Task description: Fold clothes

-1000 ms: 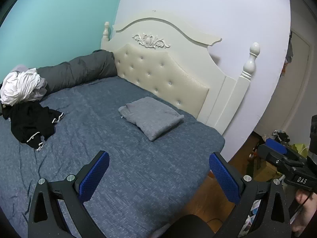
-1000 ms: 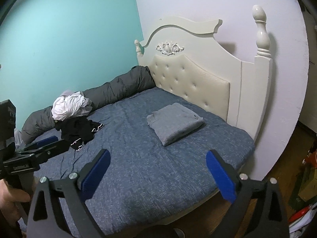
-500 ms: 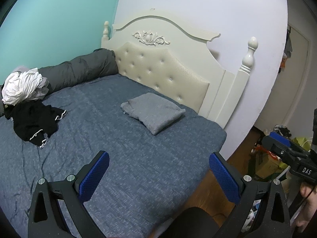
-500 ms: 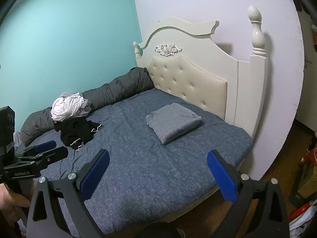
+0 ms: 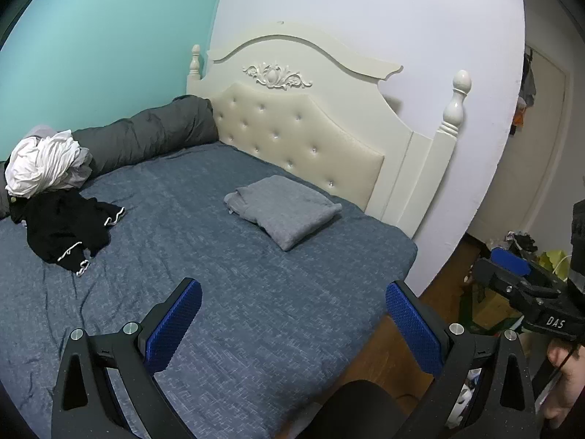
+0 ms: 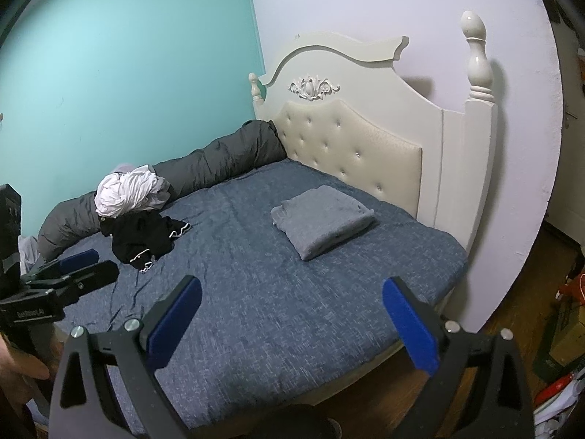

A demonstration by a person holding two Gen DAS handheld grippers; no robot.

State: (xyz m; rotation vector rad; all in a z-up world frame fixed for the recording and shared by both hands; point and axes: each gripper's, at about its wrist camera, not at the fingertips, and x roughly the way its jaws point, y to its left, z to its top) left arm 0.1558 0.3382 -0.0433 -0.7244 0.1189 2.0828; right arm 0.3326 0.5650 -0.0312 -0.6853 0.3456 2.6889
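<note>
Folded grey garment beyond left tool

Both wrist views look from beyond the foot of the bed toward the headboard, set back and slightly above it. The left view sits further left, catching the right tool at its right edge; the right view catches the left tool at its left edge. Both share the whole mattress.

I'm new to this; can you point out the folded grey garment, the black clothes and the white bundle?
folded grey garment (image 5: 283,210), left wrist view, top face.
black clothes (image 5: 60,225), left wrist view, middle.
white bundle (image 6: 128,192), right wrist view, middle.
</note>
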